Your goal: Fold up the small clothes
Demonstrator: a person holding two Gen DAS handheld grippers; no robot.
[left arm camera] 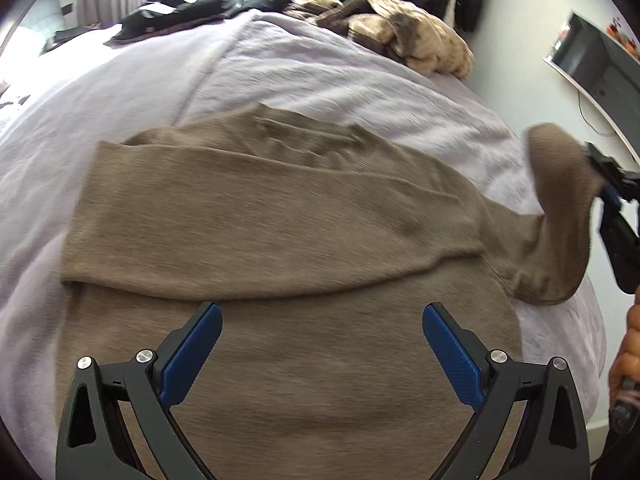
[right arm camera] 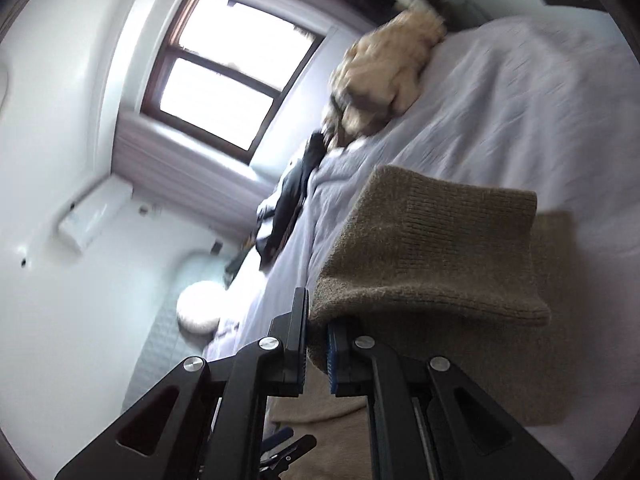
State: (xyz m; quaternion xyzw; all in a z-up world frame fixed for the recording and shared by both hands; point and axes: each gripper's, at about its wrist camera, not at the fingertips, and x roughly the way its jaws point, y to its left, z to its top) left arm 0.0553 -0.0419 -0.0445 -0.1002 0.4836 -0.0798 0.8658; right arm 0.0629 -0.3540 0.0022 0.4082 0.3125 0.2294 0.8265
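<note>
Both views are smeared, the right wrist view most of all, so the weave of the brown sweater (left arm camera: 280, 216) shows clearly only at the sleeve cuff (right arm camera: 440, 240). The lower body of the sweater is cut off by the frame edge under the left gripper (left arm camera: 322, 320). Of the person only an orange sleeve (left arm camera: 630, 344) at the right edge shows. The left gripper points steeply down over the sweater's body, its blue pads (left arm camera: 192, 356) spread wide and empty, the folded-over sleeve lying just beyond the tips. The right gripper (right arm camera: 318, 312) is rolled to one side and points nearly level, jaws pressed together on the cuff, which stands lifted off the pale lilac bedcover (left arm camera: 320, 72). The rest of the sweater lies flat on the bed, well apart from the tan fur coat (left arm camera: 416, 36) and the dark clothes (left arm camera: 200, 8) at the far edge
</note>
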